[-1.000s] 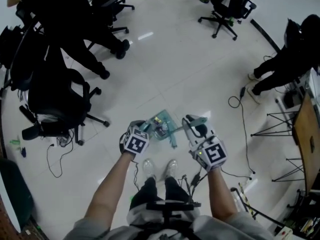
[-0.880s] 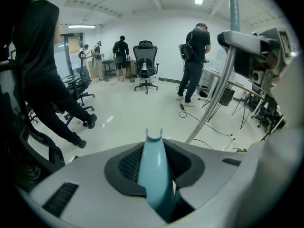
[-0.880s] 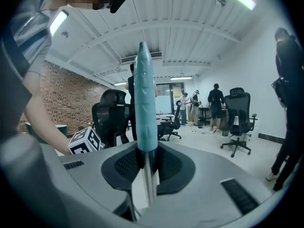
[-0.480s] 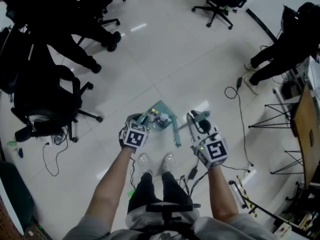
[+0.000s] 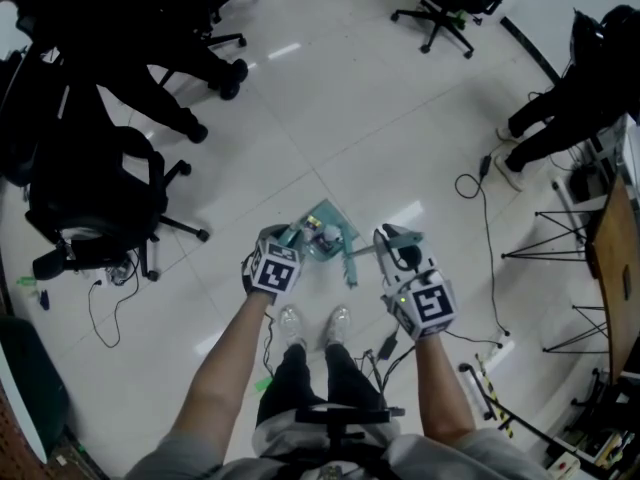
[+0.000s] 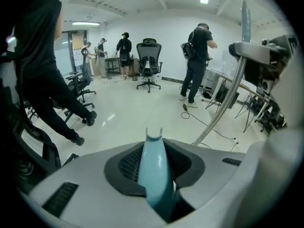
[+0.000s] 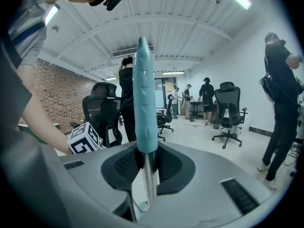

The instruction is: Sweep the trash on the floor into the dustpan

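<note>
So left claw [image 5: 281, 242] pinches the dustpan handle [image 6: 154, 175], right claw [image 5: 393, 240] is clamped on the broom handle [image 7: 144, 99]. I'd keep the dustpan [image 5: 331, 222] flat on the floor [image 5: 350, 118], short strokes toward it.

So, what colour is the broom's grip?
Teal; the grip shows best in the right gripper view.

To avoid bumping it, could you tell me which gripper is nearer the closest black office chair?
Left. The left gripper sits on the side of the chair, bare floor between them; the right gripper is farther off, beyond the dustpan.
</note>
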The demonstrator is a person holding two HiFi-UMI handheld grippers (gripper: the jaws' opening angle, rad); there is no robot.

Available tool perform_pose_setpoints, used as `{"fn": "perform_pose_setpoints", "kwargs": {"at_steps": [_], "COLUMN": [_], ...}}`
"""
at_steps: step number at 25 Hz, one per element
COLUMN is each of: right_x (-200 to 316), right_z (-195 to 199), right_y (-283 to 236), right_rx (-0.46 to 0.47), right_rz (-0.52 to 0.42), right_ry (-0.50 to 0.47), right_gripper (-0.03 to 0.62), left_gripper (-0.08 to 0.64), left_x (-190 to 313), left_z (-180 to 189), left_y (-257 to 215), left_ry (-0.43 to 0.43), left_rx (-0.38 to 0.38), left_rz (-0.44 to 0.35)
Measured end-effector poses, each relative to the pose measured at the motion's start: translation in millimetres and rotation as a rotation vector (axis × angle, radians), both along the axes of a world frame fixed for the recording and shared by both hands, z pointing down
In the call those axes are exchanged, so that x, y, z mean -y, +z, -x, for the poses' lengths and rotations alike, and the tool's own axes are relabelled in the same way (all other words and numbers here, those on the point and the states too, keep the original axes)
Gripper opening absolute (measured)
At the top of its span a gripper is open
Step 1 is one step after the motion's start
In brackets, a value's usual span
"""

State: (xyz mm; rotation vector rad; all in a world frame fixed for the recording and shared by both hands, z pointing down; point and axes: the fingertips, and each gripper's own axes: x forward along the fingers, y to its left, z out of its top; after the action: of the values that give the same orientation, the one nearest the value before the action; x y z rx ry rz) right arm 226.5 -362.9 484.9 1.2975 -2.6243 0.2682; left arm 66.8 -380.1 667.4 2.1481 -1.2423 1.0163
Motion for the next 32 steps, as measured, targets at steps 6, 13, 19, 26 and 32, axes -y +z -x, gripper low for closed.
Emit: {"fn": "perform_pose_setpoints", "kwargs": {"at_steps": [6, 13, 19, 26, 32], "right_x": [1.9, 2.9, 3.2, -4.8, -2.0], "right_z": [5.8, 11.6, 16.6, 25.2, 41.5], "right_y": [-0.6, 1.2, 1.0, -12.0, -24.5], "right_rx": [0.019, 0.018, 0.005, 0.0, 0.013], "right_rz": [0.0, 0.009, 0.013, -0.002, -0.049], "right_ry": [-0.01, -0.029, -0.041, -0.08, -0.135], "right_gripper": [0.06, 0.06, 0.06, 0.06, 0.06], "left_gripper": [0.098, 0.1, 0.1, 0.166, 0.225], "left_x": [1.2, 1.9, 6.1, -3.4, -5.4], "left_z": [2.3, 0.6, 0.9, -1.0, 13.2], "left_y": [1.0, 0.2, 1.3, -2.0, -44.1], "left_ry": [0.0, -0.002, 0.003, 0.011, 0.003], "left_rx": [0.001, -0.003, 0.008, -0.034, -0.103], "left_rz": [0.002, 0.015, 0.022, 0.064, -0.015]}}
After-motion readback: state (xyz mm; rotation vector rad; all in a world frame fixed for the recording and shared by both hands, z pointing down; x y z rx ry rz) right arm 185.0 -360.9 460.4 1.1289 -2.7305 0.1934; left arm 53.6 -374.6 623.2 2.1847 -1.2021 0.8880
